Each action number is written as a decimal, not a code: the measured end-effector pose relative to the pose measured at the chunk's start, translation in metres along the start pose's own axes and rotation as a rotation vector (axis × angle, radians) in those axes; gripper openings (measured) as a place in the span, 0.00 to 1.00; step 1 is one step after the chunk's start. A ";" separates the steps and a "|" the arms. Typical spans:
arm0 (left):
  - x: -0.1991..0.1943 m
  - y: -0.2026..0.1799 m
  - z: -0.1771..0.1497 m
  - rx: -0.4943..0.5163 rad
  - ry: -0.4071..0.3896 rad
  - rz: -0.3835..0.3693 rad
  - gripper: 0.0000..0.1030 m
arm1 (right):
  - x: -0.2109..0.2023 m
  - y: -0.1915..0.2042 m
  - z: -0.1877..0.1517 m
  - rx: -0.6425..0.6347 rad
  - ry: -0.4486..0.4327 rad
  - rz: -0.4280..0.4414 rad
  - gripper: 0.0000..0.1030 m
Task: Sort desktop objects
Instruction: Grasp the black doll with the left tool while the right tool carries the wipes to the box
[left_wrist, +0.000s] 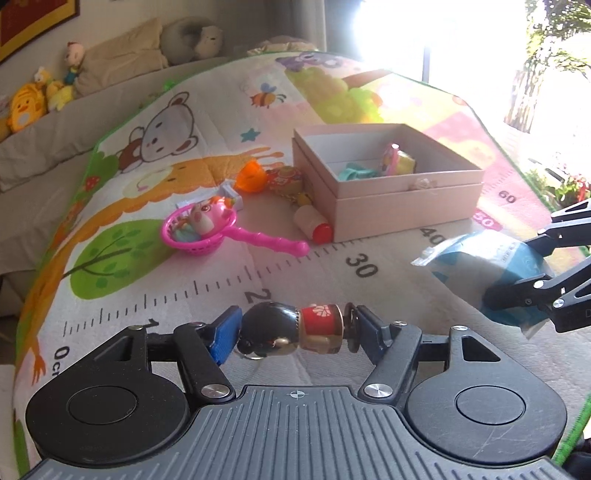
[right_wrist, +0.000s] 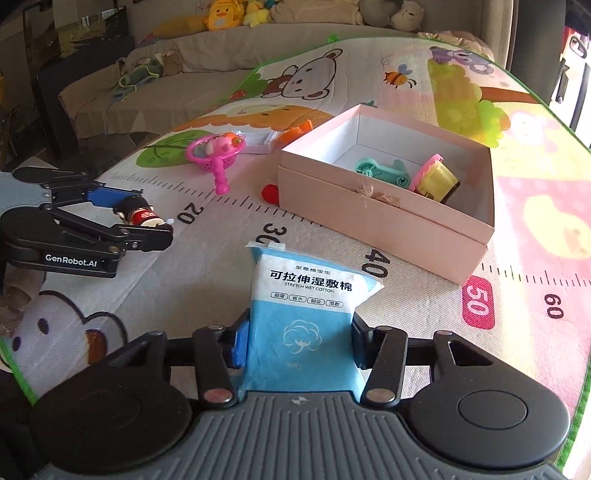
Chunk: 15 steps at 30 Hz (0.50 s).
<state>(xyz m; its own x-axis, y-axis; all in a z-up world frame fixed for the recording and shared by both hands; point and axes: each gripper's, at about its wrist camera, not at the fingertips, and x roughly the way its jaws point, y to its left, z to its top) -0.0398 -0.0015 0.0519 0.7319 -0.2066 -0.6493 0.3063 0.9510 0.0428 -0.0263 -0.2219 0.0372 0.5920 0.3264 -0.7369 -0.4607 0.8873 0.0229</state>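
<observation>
My left gripper (left_wrist: 293, 332) is shut on a small wooden doll (left_wrist: 291, 330) with a black head and red body, held sideways just above the play mat; it also shows in the right wrist view (right_wrist: 138, 216). My right gripper (right_wrist: 299, 341) is shut on a blue and white wet-cotton packet (right_wrist: 303, 317), also seen at the right of the left wrist view (left_wrist: 480, 266). An open pink box (left_wrist: 406, 201) stands ahead on the mat and holds a teal toy (right_wrist: 382, 171) and a yellow and pink toy (right_wrist: 436, 181).
Left of the box lie a pink toy basket with a handle (left_wrist: 207, 232), an orange toy (left_wrist: 253, 177), a patterned pouch (left_wrist: 286, 179), a white bottle with a red cap (left_wrist: 314, 223) and a small white card (right_wrist: 256, 140). Sofa cushions with plush toys (left_wrist: 26, 107) line the back.
</observation>
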 end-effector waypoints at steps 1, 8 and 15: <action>-0.009 -0.003 0.004 0.009 -0.018 -0.021 0.69 | -0.014 0.000 0.001 -0.005 -0.022 0.001 0.49; -0.057 -0.028 0.076 0.114 -0.279 -0.058 0.69 | -0.136 -0.028 0.045 0.050 -0.366 -0.108 0.49; 0.018 -0.048 0.148 0.056 -0.307 -0.089 0.74 | -0.136 -0.067 0.098 0.119 -0.431 -0.213 0.49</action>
<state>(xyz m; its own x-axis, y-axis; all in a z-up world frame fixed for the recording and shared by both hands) 0.0487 -0.0846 0.1501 0.8476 -0.3565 -0.3930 0.4044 0.9136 0.0434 -0.0112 -0.2943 0.2023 0.8961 0.2165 -0.3874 -0.2356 0.9718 -0.0019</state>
